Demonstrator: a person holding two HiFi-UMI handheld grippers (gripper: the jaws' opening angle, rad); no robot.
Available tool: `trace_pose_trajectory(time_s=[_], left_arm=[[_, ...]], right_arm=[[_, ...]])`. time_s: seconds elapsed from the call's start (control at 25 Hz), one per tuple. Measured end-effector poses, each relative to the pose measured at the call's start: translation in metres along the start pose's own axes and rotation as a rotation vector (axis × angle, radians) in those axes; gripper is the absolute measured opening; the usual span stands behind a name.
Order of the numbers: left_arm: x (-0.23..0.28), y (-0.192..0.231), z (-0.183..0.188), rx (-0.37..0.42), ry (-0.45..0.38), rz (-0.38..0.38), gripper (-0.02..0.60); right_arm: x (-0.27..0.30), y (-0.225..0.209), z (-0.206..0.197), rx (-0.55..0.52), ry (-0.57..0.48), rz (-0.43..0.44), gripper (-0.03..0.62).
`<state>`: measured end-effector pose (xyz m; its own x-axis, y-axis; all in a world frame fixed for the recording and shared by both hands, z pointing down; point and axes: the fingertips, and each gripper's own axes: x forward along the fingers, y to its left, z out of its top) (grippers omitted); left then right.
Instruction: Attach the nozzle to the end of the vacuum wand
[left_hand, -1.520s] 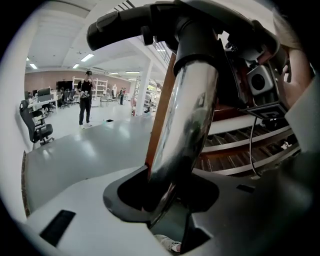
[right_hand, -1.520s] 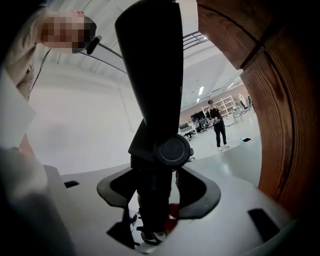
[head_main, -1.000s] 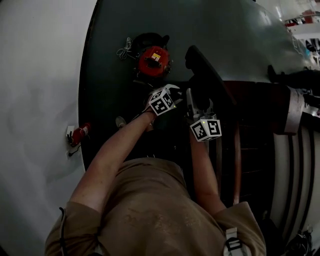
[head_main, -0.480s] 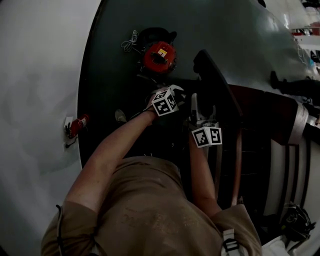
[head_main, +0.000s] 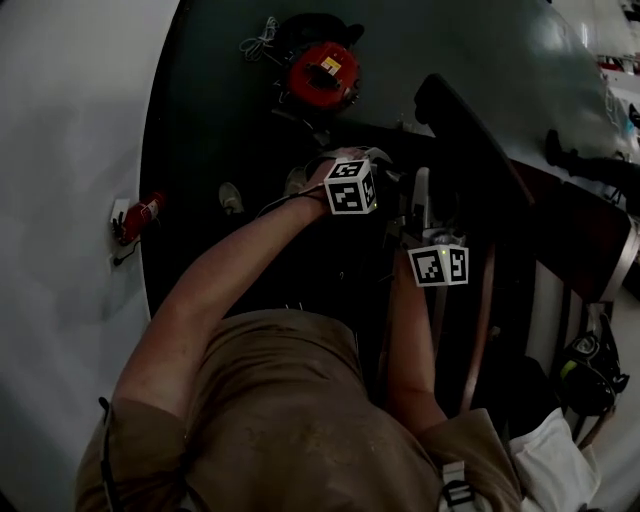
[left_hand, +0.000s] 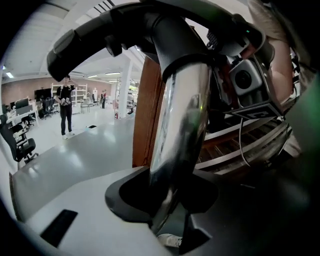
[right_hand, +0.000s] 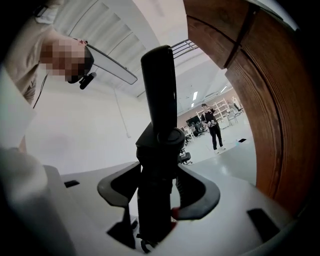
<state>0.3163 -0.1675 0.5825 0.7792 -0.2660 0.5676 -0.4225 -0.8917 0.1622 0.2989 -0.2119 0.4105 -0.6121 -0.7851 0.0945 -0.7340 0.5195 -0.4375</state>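
while my left gripper (left_hand: 169, 220) clamps the vacuum wand (left_hand: 181, 125) and my right gripper (right_hand: 156, 210) grips the nozzle (right_hand: 159, 95), they seem unjoined in the dim head view, so the mating's left to do.

A large open-plan office: office chairs (left_hand: 21, 145), shelves (left_hand: 81, 96), a polished floor (left_hand: 75, 150).

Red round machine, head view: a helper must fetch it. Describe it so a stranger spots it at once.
Find the dark floor. At its far end, top of view, sits the red round machine. Unlike the smaller red item at the left edge, it has a yellow label and a white cord coiled beside it.
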Motion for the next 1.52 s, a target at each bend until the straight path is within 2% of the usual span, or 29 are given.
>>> trace_pose_trajectory(time_s=[0.16,0.24,0.36,0.6,0.84,1.12,1.32,1.52], left_arm=[[-0.002,0.000,0.002,-0.037,-0.013,0.006,0.152],[-0.005,0.004,0.004,-0.037,-0.017,0.016,0.152],[-0.007,0.006,0.001,-0.027,-0.012,0.005,0.151],[0.000,-0.003,-0.002,-0.011,0.002,-0.005,0.150],[-0.001,0.001,-0.003,-0.011,0.018,-0.004,0.152],[0.002,-0.011,-0.004,0.028,0.021,-0.061,0.150],[0.002,-0.019,-0.001,0.032,-0.022,-0.050,0.144],[0.001,-0.006,0.005,0.031,-0.052,-0.033,0.143]], right_arm=[[-0.014,0.001,0.007,0.051,-0.058,-0.049,0.218],[-0.013,0.002,0.009,0.069,-0.069,-0.038,0.213],[-0.011,0.008,0.006,0.059,-0.065,-0.009,0.211],[-0.024,0.008,0.000,0.017,-0.057,-0.005,0.201],[-0.014,0.005,-0.001,0.071,-0.023,0.024,0.201],[-0.030,0.007,-0.001,0.056,-0.029,0.010,0.201],[-0.032,0.007,-0.001,0.078,-0.034,0.026,0.201],[-0.024,-0.002,0.006,0.123,-0.079,0.018,0.200]])
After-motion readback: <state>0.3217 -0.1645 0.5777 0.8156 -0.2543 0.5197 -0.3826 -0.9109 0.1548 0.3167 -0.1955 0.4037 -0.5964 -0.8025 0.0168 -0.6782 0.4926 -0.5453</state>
